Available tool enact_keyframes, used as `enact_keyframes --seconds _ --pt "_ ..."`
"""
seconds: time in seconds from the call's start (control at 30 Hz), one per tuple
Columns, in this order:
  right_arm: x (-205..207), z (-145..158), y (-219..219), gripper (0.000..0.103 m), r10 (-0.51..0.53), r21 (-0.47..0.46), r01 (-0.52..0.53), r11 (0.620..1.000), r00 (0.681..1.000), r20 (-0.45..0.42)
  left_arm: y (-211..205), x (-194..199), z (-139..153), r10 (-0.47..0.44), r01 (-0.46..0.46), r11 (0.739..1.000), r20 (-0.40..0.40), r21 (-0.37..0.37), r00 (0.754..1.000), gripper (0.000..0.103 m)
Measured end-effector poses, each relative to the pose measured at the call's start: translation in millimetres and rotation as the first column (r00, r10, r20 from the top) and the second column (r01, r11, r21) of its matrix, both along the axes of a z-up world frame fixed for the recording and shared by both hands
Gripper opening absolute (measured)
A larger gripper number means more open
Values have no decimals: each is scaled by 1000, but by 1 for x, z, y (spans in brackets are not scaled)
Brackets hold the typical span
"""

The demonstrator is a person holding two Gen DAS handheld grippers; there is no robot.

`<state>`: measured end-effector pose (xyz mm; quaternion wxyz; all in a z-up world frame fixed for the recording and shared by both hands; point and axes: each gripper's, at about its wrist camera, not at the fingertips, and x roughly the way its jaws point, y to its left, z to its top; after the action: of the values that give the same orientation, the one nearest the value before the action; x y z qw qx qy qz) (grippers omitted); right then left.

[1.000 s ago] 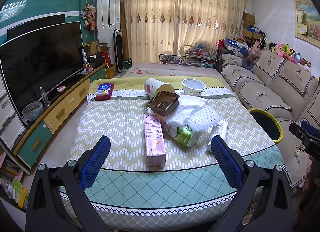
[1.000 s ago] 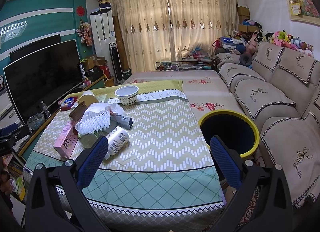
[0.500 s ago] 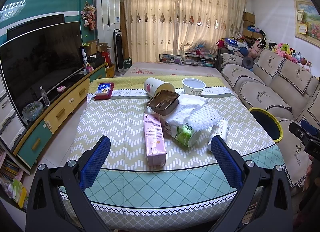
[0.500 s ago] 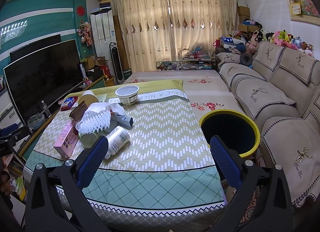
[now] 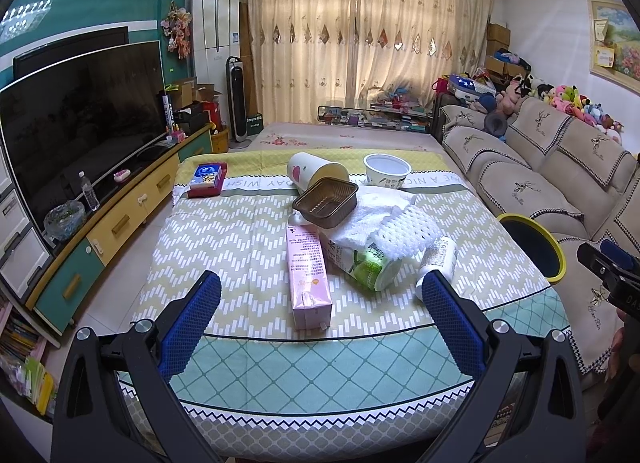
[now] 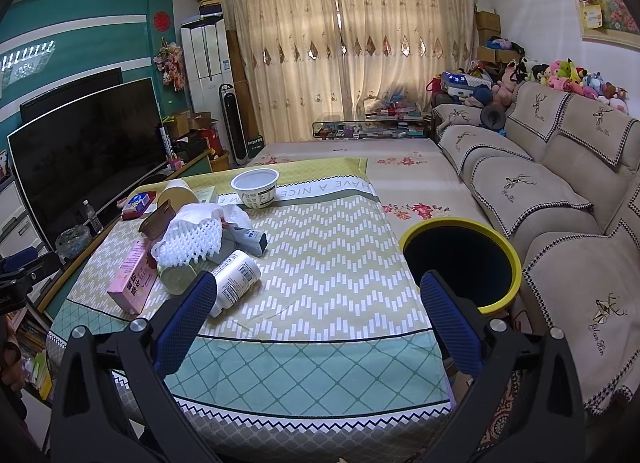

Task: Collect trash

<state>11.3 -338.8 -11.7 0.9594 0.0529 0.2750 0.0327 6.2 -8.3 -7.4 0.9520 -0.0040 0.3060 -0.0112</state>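
Trash lies piled on the table: a pink carton, a green-labelled cup on its side, white foam netting, a white bottle, a brown tray, a paper cup and a white bowl. A yellow-rimmed bin stands right of the table. My left gripper is open and empty, near the front edge before the carton. My right gripper is open and empty, between bottle and bin.
The table wears a patterned cloth. A red-and-blue box sits at its far left. A TV on a low cabinet runs along the left. A sofa lines the right, just behind the bin.
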Motion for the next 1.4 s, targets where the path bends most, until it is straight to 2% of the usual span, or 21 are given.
enact_keyframes --seconds 0.53,0.77,1.13,1.4 --pt "-2 -5 5 97 3 3 -3 1000 1000 -9 -1 5 -5 2 -2 1000 -18 -5 1000 99" --pt "16 -17 19 97 31 4 -31 1000 998 -46 5 15 -12 15 -16 1000 -41 -15 999 99" --pt "72 -64 94 97 165 29 -162 986 977 -135 19 37 -38 25 -29 999 -98 -44 995 99" --pt "108 -98 133 97 151 0 -155 988 960 -235 37 52 -52 45 -51 997 -117 -50 992 99"
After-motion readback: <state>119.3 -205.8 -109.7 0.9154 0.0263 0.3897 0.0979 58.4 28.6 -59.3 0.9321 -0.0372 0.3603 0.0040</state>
